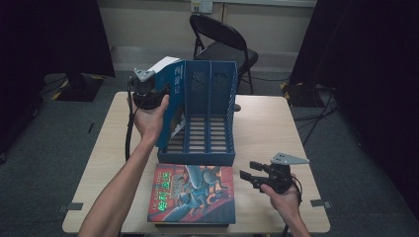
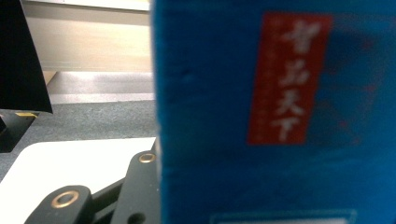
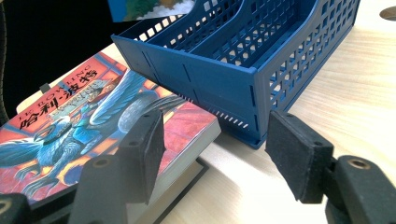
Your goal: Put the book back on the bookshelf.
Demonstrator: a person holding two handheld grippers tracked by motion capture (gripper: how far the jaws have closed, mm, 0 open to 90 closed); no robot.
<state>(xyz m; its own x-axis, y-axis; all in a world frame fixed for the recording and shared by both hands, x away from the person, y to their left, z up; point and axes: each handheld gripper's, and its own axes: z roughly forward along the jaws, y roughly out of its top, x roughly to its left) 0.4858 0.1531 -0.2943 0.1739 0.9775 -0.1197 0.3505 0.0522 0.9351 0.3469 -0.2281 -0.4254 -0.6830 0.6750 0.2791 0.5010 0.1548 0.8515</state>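
At rack's (image 1: 210, 111) left edge, left hand-held gripper (image 1: 159, 96) clamping blue book (image 1: 170, 96), right hand-held gripper (image 1: 253, 173) open, unobstructed.

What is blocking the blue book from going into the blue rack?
Nothing visible. The left gripper holds the blue book upright at the blue rack's leftmost slot, whose slats look bare. The red book lies flat in front of the rack.

Open tabletop (image 1: 269, 128) right of the blue file rack (image 1: 210, 116); red-covered book (image 1: 192, 193) just before its front
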